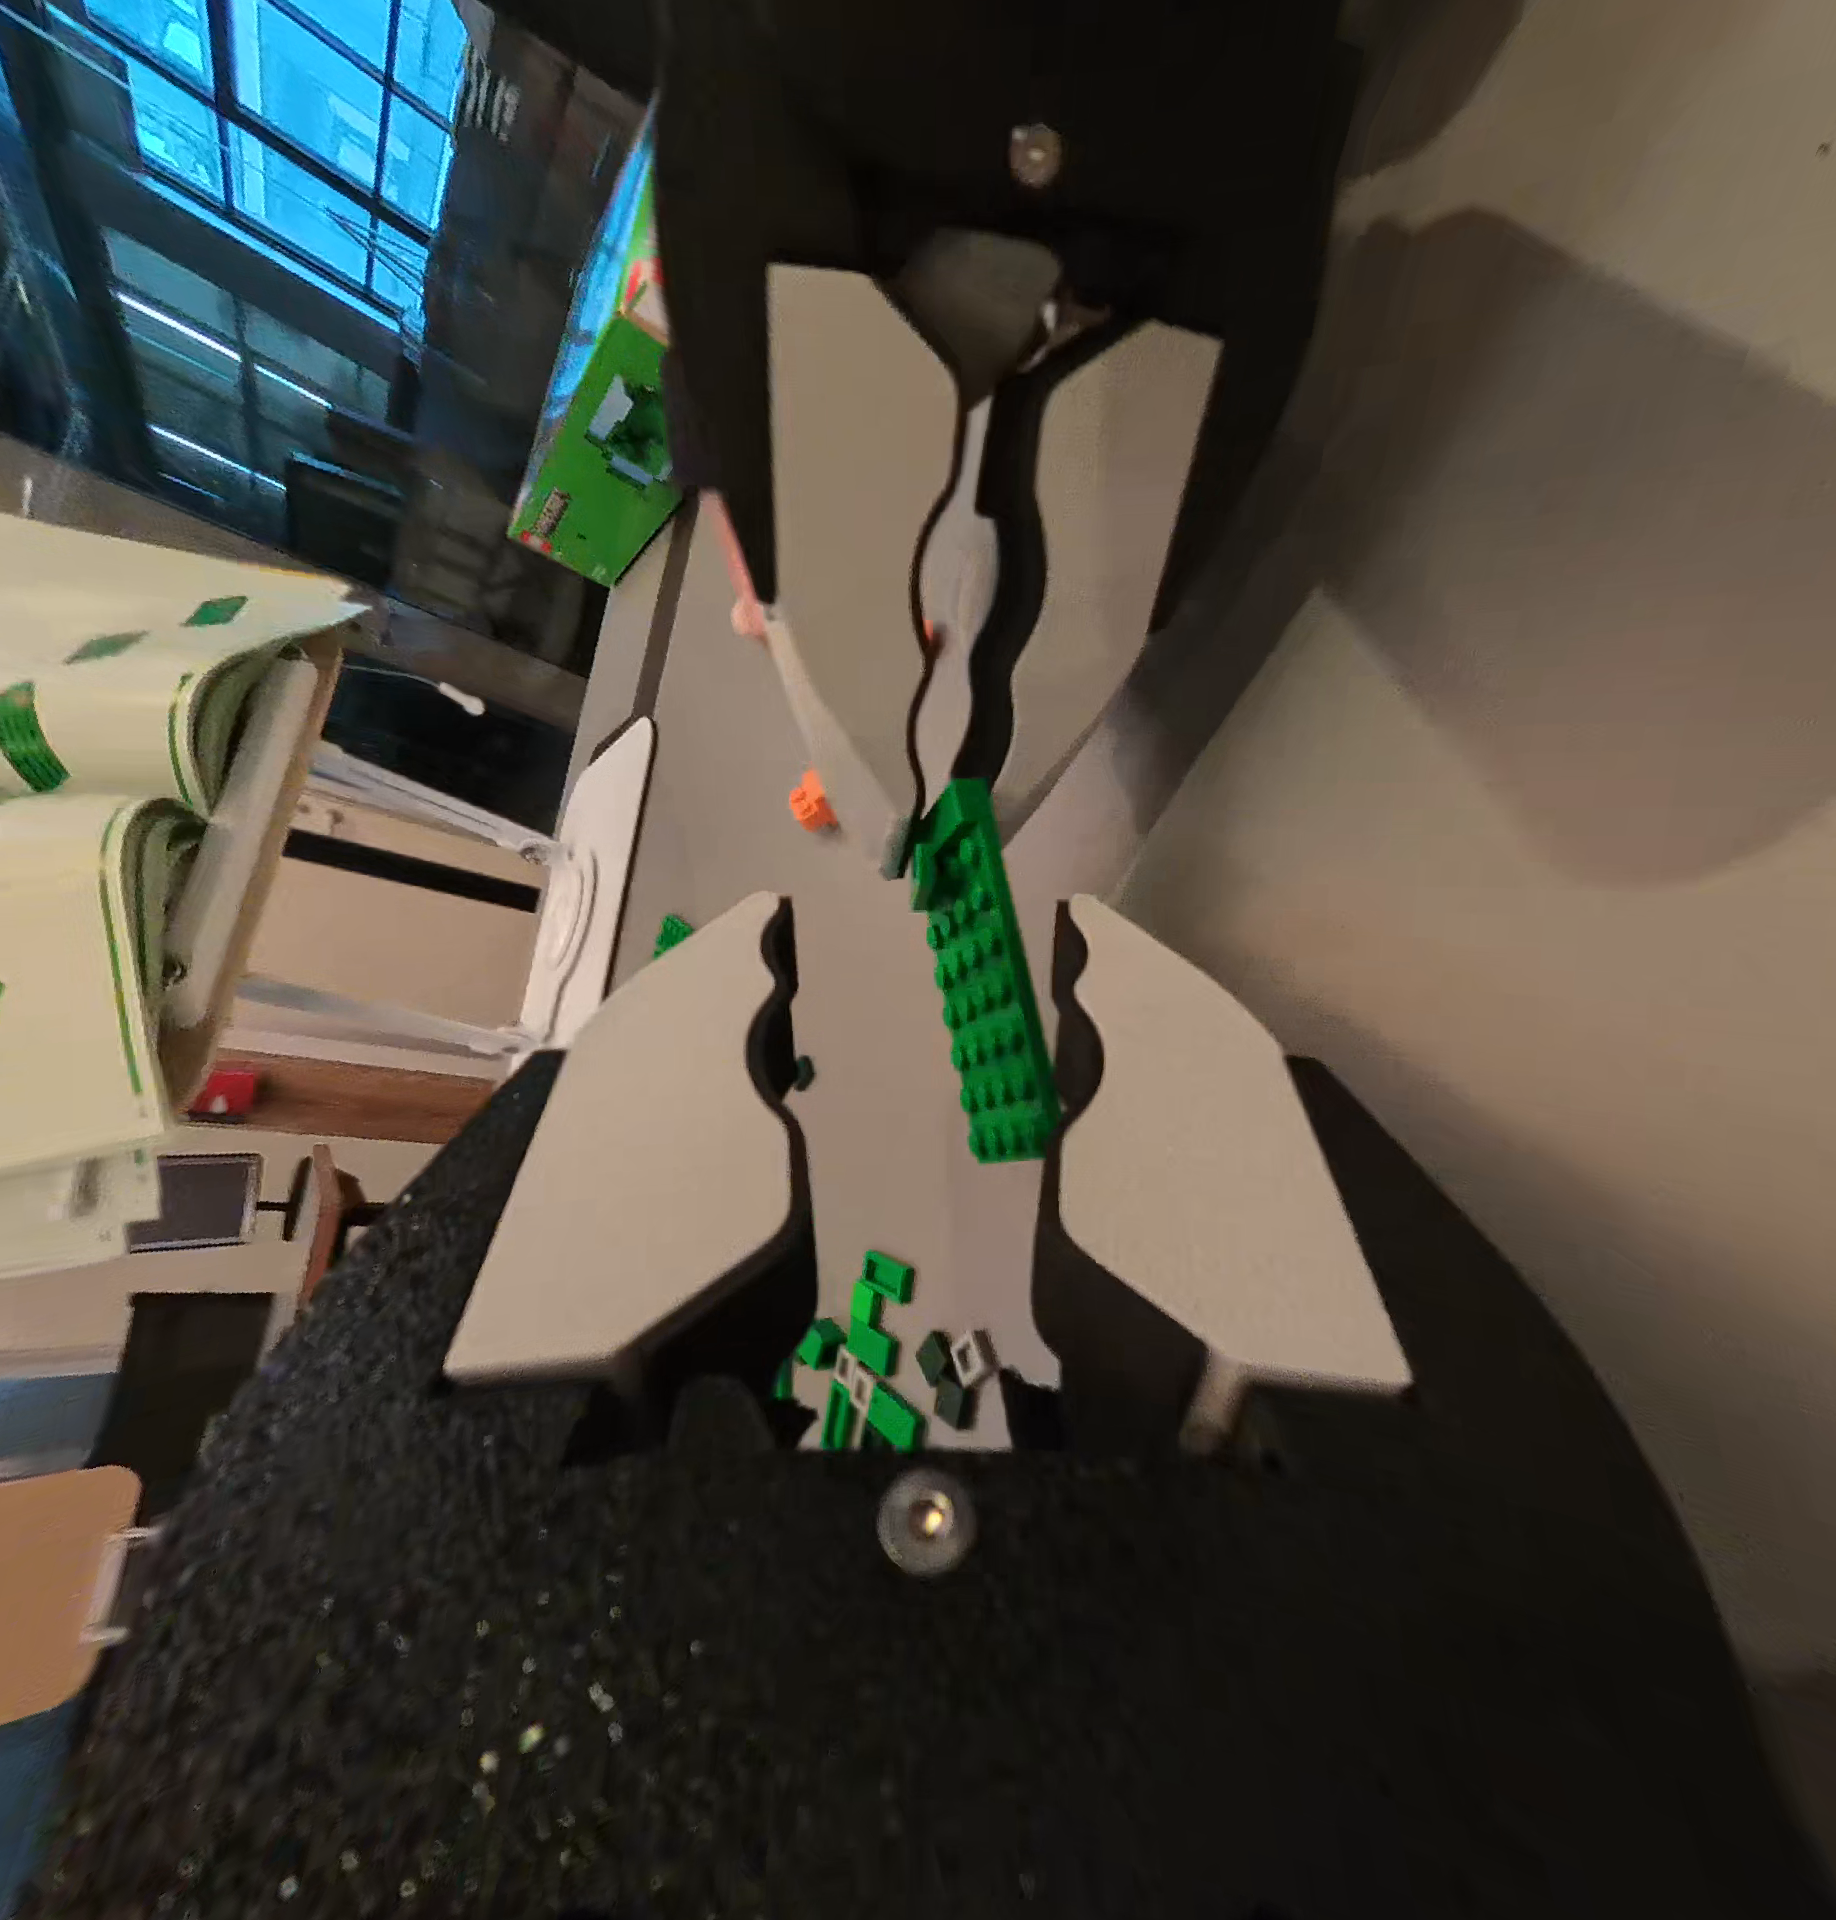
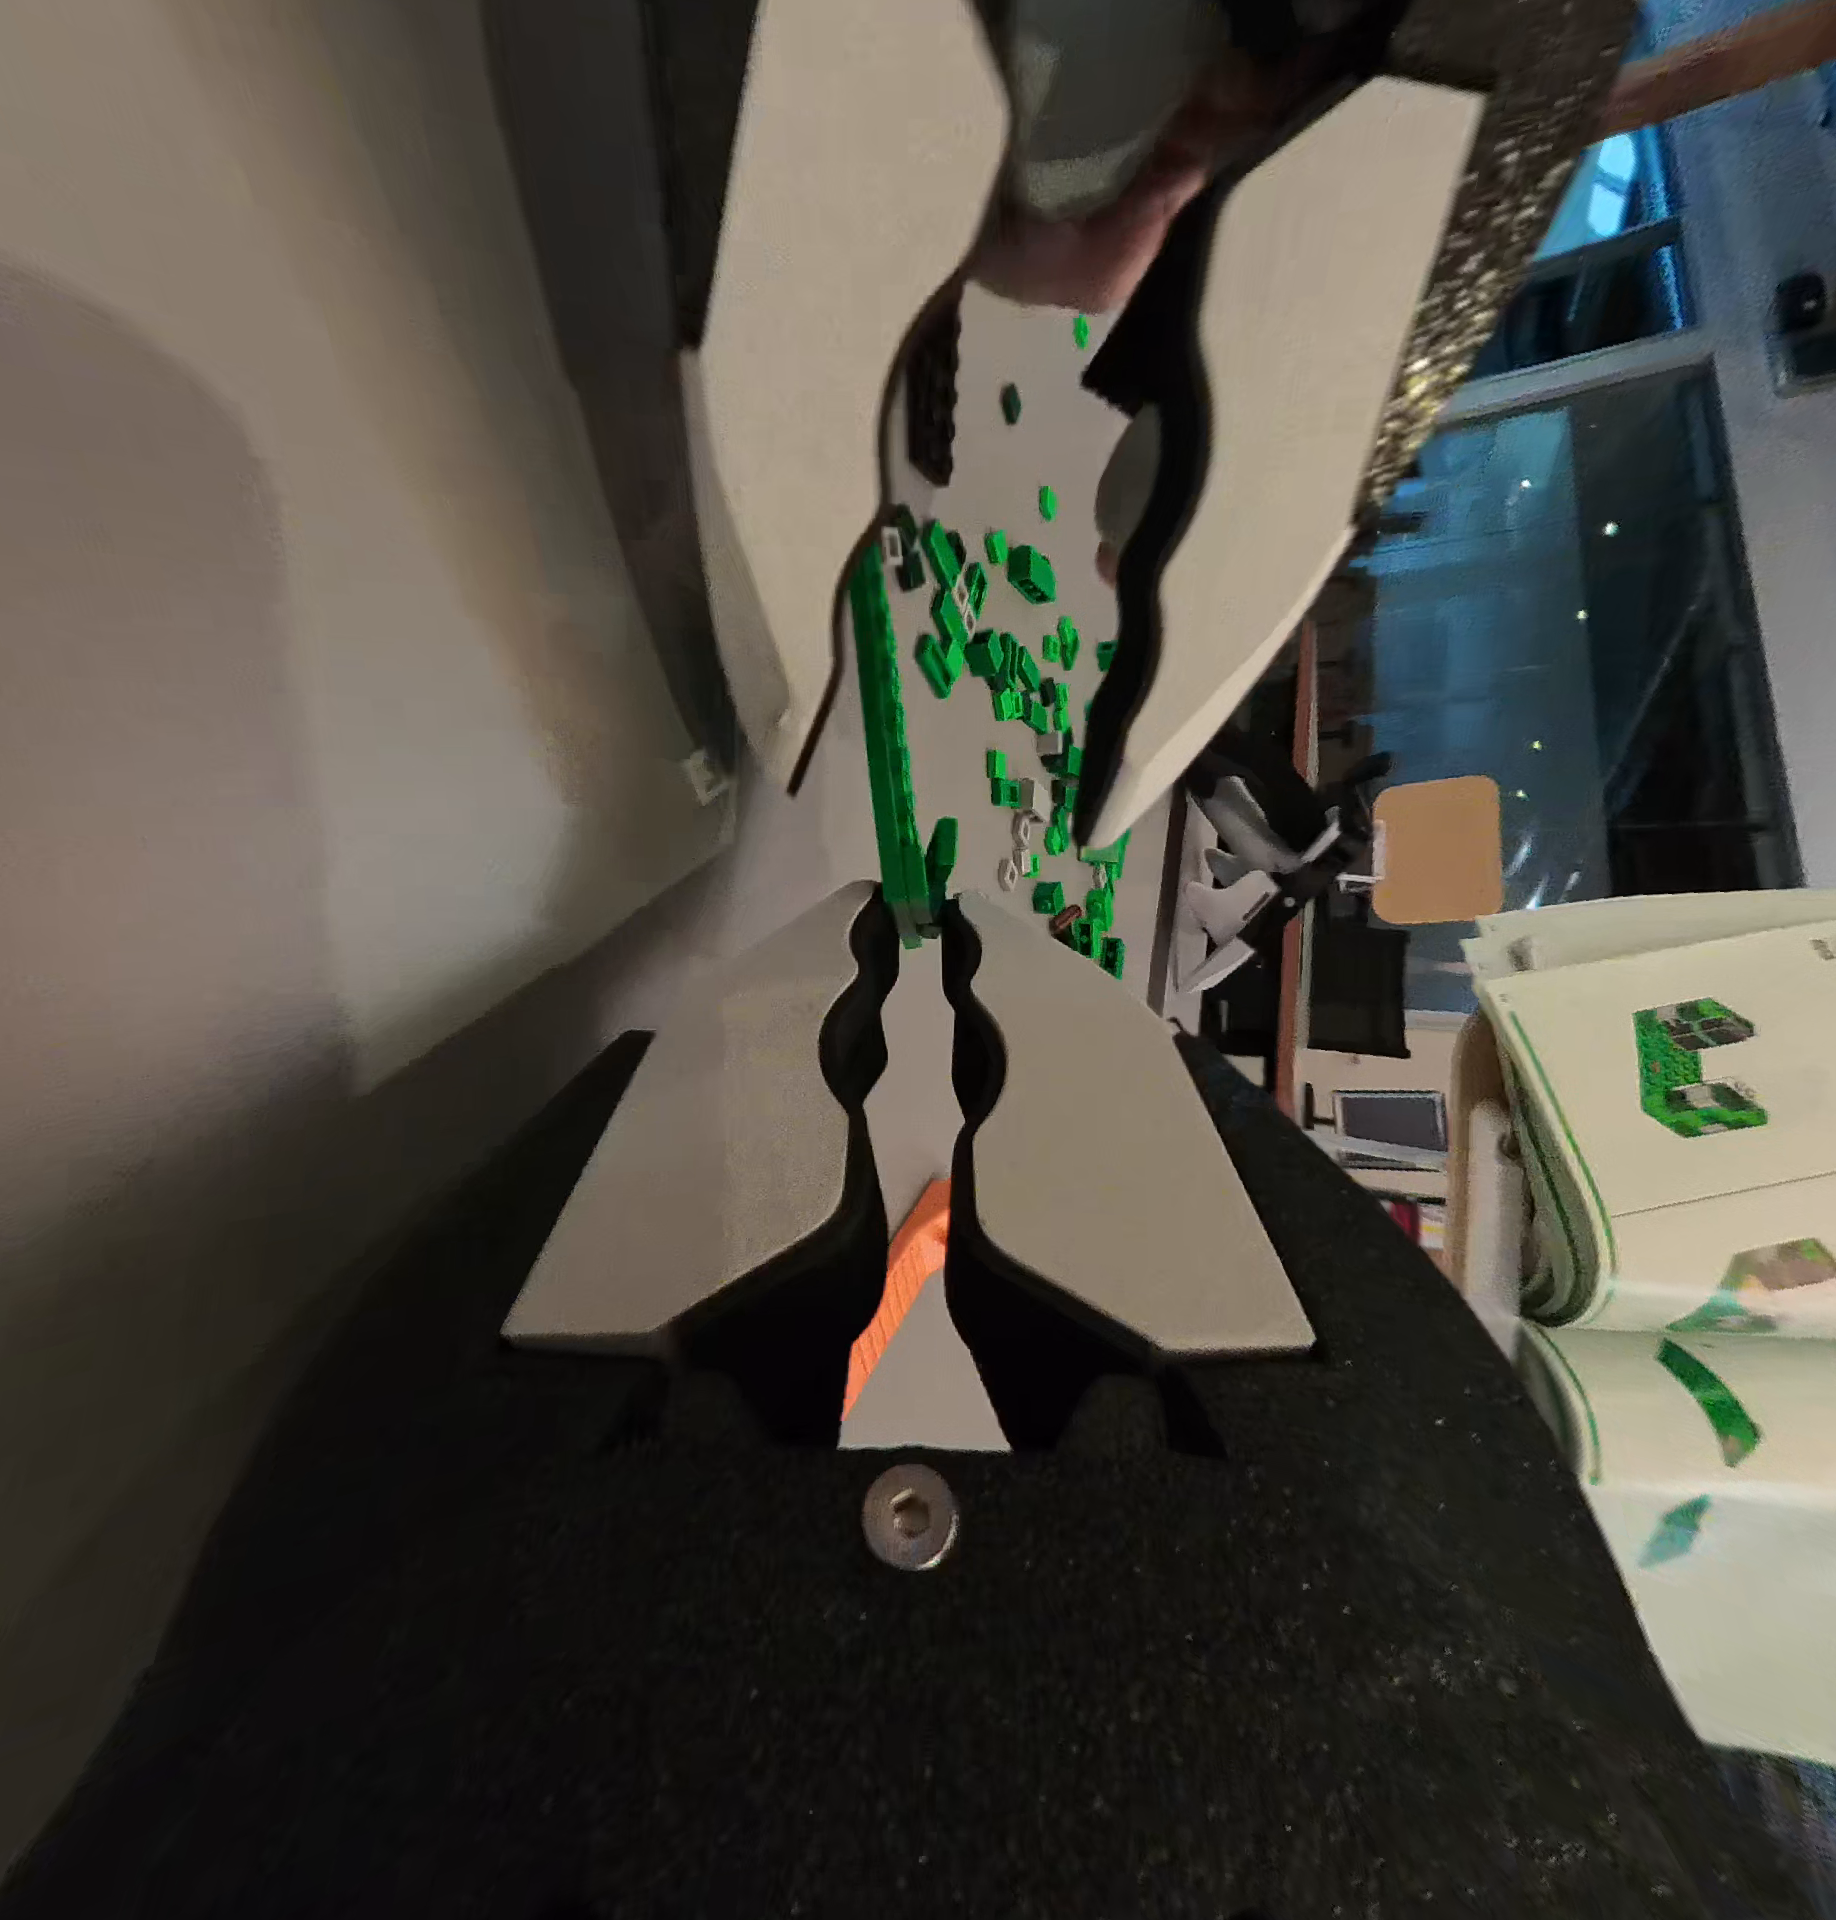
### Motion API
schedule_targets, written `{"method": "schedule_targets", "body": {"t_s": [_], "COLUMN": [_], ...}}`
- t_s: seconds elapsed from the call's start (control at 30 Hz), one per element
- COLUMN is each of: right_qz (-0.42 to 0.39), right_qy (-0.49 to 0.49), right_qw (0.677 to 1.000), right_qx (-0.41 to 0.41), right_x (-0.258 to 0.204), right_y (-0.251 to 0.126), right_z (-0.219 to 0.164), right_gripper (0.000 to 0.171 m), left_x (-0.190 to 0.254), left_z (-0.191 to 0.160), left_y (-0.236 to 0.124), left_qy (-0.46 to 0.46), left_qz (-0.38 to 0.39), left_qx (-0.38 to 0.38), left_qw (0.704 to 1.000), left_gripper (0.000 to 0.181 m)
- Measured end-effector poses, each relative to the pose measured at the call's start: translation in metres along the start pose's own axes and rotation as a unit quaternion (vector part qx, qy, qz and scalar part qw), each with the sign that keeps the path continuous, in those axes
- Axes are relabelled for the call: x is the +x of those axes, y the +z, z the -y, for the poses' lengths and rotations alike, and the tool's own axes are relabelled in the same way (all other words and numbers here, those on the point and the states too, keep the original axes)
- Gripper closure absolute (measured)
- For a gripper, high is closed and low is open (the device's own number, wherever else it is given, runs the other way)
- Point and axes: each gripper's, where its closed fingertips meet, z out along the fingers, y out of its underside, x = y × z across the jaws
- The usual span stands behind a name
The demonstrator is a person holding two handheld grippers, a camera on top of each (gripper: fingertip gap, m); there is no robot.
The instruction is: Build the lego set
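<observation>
Your right gripper [image 2: 919, 925] is clenched on the near end of the long green plate [image 1: 981, 987], whose long axis runs straight toward your left gripper [image 1: 924, 935], its fingers spread wide, straddling the far end above the table [image 1: 862, 1091].

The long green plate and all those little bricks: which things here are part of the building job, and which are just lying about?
Part of the job:
long green plate
loose green bricks
instruction booklet
right hand-held gripper, pinching the plate's end
left hand-held gripper, open

Lying about:
set box
orange tool
</observation>
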Motion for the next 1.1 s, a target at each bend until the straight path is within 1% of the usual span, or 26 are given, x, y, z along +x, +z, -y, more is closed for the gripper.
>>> {"method": "schedule_targets", "body": {"t_s": [0.07,0.2,0.37,0.6,0.77,0.83,0.87,0.9,0.93,0.97,1.0,1.03,1.1], "right_qz": [0.003,0.014,0.021,0.033,0.031,0.023,0.011,0.003,-0.006,-0.011,-0.012,-0.016,-0.018], "right_qy": [0.014,0.048,0.061,0.079,0.074,0.078,0.079,0.076,0.072,0.067,0.065,0.065,0.071], "right_qw": [1.000,0.998,0.998,0.996,0.996,0.996,0.996,0.996,0.997,0.997,0.997,0.996,0.996], "right_qx": [0.006,0.026,0.027,0.032,0.035,0.036,0.039,0.041,0.042,0.046,0.048,0.051,0.058], "right_x": [0.002,0.005,0.006,0.009,0.007,0.008,0.011,0.013,0.015,0.015,0.015,0.015,0.018], "right_y": [-0.001,-0.004,-0.006,-0.010,-0.010,-0.009,-0.009,-0.009,-0.010,-0.011,-0.012,-0.012,-0.013], "right_z": [0.003,0.010,0.011,0.012,0.014,0.011,0.009,0.007,0.005,0.004,0.003,0.003,0.004], "right_gripper": [0.163,0.163,0.163,0.163,0.163,0.163,0.164,0.164,0.164,0.164,0.164,0.164,0.164], "left_x": [0.002,0.000,-0.003,-0.005,-0.003,-0.004,-0.006,-0.008,-0.010,-0.012,-0.015,-0.020,-0.020], "left_z": [0.002,0.013,0.012,0.016,0.017,0.015,0.014,0.012,0.009,0.008,0.008,0.009,0.011], "left_y": [0.002,0.000,-0.001,-0.003,-0.005,-0.002,-0.001,-0.001,-0.001,-0.002,-0.004,-0.007,-0.011], "left_qy": [0.016,0.037,0.033,0.001,0.002,-0.021,-0.041,-0.064,-0.090,-0.120,-0.141,-0.140,-0.095], "left_qz": [0.004,0.024,0.030,0.016,0.003,0.008,0.012,0.014,0.007,-0.004,-0.007,0.003,0.017], "left_qx": [0.003,0.028,0.024,0.029,0.026,0.027,0.028,0.024,0.021,0.023,0.033,0.044,0.051], "left_qw": [1.000,0.999,0.999,0.999,1.000,0.999,0.999,0.998,0.996,0.992,0.989,0.989,0.994], "left_gripper": [0.138,0.162,0.174,0.174,0.174,0.174,0.170,0.159,0.142,0.132,0.132,0.138,0.142]}}
